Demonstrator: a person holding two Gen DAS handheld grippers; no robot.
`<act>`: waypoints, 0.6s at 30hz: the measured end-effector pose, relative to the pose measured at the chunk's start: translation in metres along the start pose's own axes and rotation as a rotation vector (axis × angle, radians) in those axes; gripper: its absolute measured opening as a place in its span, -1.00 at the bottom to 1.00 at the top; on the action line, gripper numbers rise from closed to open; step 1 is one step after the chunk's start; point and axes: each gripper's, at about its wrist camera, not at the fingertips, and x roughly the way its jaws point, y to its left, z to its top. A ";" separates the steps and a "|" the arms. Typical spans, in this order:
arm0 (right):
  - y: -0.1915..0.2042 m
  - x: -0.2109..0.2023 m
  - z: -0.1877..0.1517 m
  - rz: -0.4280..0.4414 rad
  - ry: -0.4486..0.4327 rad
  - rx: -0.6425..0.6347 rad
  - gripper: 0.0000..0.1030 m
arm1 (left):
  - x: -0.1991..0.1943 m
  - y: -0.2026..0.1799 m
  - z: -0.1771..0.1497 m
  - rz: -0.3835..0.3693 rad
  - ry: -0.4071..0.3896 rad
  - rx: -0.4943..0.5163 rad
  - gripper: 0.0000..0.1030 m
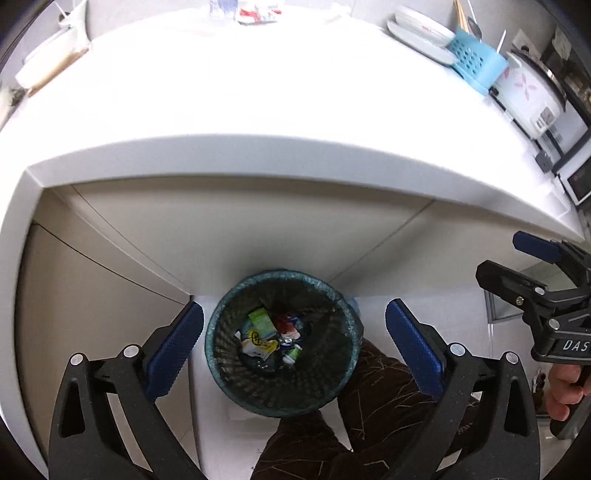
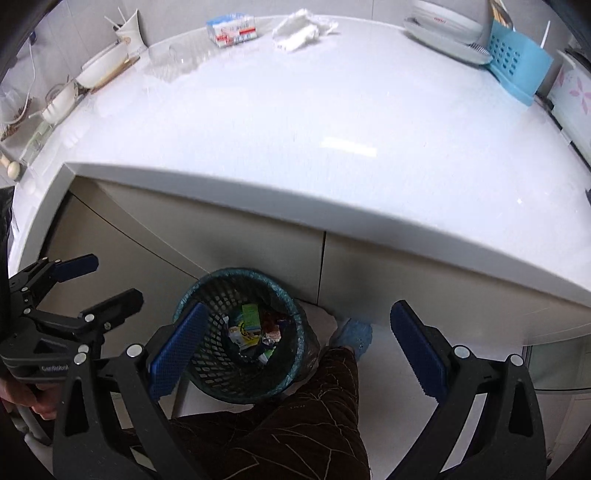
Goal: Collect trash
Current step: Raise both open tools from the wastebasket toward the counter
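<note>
A dark mesh trash bin (image 1: pixel 284 384) with a green liner stands on the floor below the white counter; it also shows in the right wrist view (image 2: pixel 218 373). Several wrappers (image 1: pixel 269 334) lie at its bottom, seen also in the right wrist view (image 2: pixel 255 330). My left gripper (image 1: pixel 293 345) hangs open and empty above the bin. My right gripper (image 2: pixel 295 349) is open and empty, just right of the bin. Each gripper shows in the other's view: the right one (image 1: pixel 506 258), the left one (image 2: pixel 101 278). A crumpled white tissue (image 2: pixel 301 29) and a small packet (image 2: pixel 232 27) lie at the counter's far edge.
The white counter (image 2: pixel 295 129) overhangs beige cabinet doors (image 1: pixel 221 229). Plates (image 1: pixel 421 31), a blue utensil rack (image 1: pixel 476 62) and a rice cooker (image 1: pixel 528 92) stand at the right; bowls (image 2: pixel 99 68) and a cup (image 2: pixel 129 31) at the left. The person's brown-trousered leg (image 2: pixel 295 417) is beside the bin.
</note>
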 end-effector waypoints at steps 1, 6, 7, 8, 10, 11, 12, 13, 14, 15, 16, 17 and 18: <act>-0.001 -0.004 0.003 0.005 -0.003 0.005 0.85 | -0.005 0.001 0.003 0.000 -0.010 -0.005 0.88; -0.001 -0.028 0.017 0.011 -0.031 0.005 0.85 | -0.031 0.000 0.017 0.022 -0.045 -0.014 0.87; -0.001 -0.032 0.020 0.010 -0.034 0.001 0.85 | -0.035 0.001 0.019 0.023 -0.050 -0.019 0.86; 0.000 -0.036 0.023 0.005 -0.038 -0.005 0.85 | -0.039 0.000 0.021 0.024 -0.056 -0.022 0.86; 0.000 -0.045 0.029 0.003 -0.048 -0.014 0.85 | -0.047 0.000 0.026 0.026 -0.065 -0.029 0.86; 0.001 -0.049 0.032 0.001 -0.054 -0.019 0.85 | -0.050 0.000 0.028 0.023 -0.069 -0.031 0.86; 0.000 -0.054 0.034 -0.001 -0.058 -0.021 0.85 | -0.054 0.000 0.030 0.023 -0.072 -0.034 0.86; 0.001 -0.056 0.036 -0.004 -0.060 -0.024 0.85 | -0.056 -0.001 0.032 0.023 -0.075 -0.038 0.86; 0.001 -0.060 0.040 -0.005 -0.064 -0.026 0.85 | -0.059 0.000 0.034 0.015 -0.082 -0.047 0.86; 0.001 -0.061 0.042 -0.005 -0.067 -0.027 0.85 | -0.062 0.001 0.036 0.009 -0.088 -0.053 0.86; 0.000 -0.064 0.045 -0.004 -0.070 -0.027 0.85 | -0.065 0.001 0.038 0.011 -0.092 -0.054 0.86; 0.000 -0.067 0.048 -0.003 -0.074 -0.027 0.85 | -0.066 0.001 0.040 0.015 -0.097 -0.055 0.86; 0.000 -0.070 0.051 -0.001 -0.079 -0.028 0.85 | -0.068 0.001 0.042 0.012 -0.103 -0.057 0.87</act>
